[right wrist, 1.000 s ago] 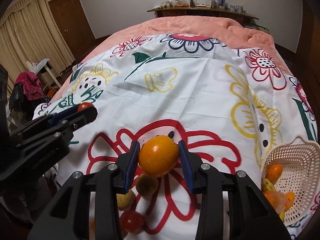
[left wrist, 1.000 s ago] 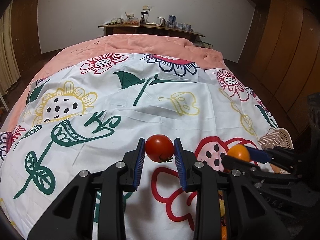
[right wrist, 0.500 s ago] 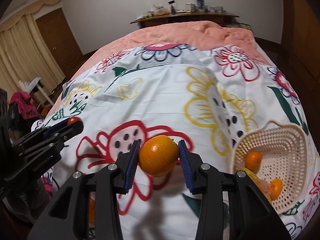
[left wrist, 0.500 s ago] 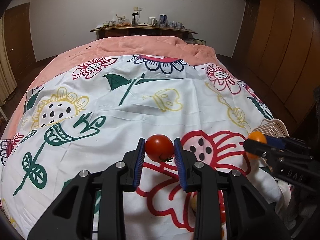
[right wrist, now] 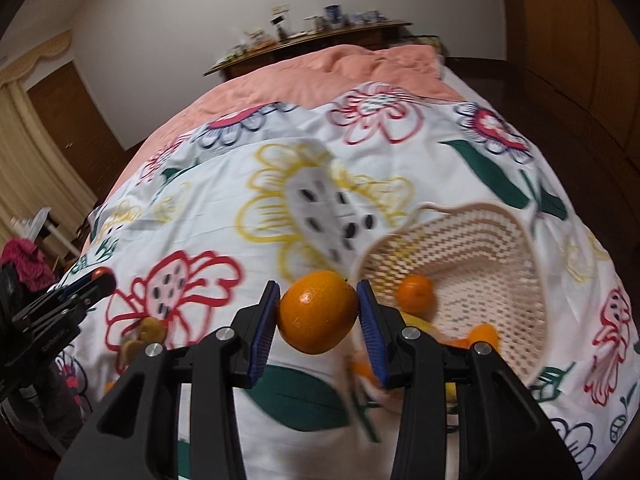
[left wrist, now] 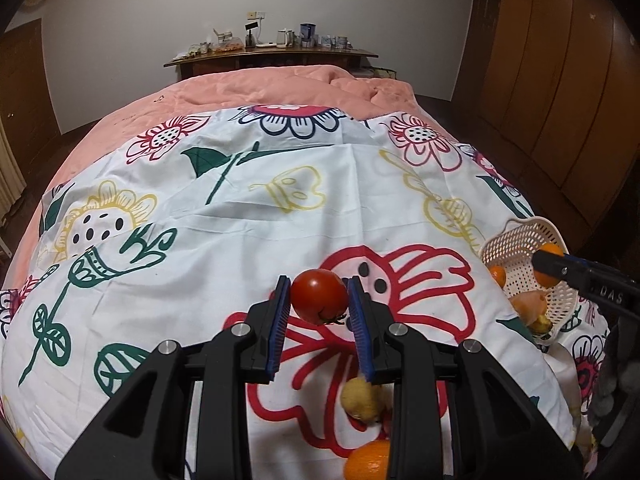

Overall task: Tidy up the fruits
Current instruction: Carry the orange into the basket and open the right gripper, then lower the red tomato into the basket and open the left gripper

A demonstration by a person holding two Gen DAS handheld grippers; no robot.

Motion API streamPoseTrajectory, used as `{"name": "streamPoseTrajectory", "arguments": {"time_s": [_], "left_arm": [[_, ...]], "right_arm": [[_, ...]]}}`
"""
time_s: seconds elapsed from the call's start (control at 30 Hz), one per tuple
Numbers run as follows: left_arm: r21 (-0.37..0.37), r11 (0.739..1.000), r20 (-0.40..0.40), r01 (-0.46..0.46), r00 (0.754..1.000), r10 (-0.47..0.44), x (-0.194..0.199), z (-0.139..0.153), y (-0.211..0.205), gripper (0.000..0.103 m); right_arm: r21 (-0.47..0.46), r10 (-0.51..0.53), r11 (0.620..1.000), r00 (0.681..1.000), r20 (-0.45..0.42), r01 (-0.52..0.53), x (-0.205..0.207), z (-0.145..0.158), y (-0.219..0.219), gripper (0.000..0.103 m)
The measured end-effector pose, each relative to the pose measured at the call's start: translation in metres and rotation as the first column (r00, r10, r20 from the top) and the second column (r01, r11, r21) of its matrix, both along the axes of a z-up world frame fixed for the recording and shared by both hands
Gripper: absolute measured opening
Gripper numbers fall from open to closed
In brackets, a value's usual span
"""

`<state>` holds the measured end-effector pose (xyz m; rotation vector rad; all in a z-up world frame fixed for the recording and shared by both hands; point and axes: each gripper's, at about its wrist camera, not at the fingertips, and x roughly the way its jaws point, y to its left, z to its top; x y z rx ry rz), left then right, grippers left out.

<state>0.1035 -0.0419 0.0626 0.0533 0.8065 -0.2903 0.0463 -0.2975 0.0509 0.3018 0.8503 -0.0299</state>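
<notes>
The right tool (right wrist: pixel 318 312) is clamped on an orange (right wrist: pixel 317 311), the left tool (left wrist: pixel 319 298) on a tomato (left wrist: pixel 319 297). Next, I think, the orange goes over the basket (right wrist: pixel 536 280).

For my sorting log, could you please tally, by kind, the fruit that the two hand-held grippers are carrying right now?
Tomato, clamped in the left hand-held gripper: 1
Orange, clamped in the right hand-held gripper: 1
Total: 2
</notes>
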Motion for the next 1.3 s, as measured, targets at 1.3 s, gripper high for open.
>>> {"name": "streamPoseTrajectory", "arguments": {"time_s": [1.3], "left_arm": [[0.016,0.961,-0.073,0.276,0.959,-0.274,-0.009,0.001,-0.145,0.030]], "right_arm": [[0.073,-0.239,0.969,0.970,0.047,0.235,-0.049,-0.035,-0.111,0.048]]}}
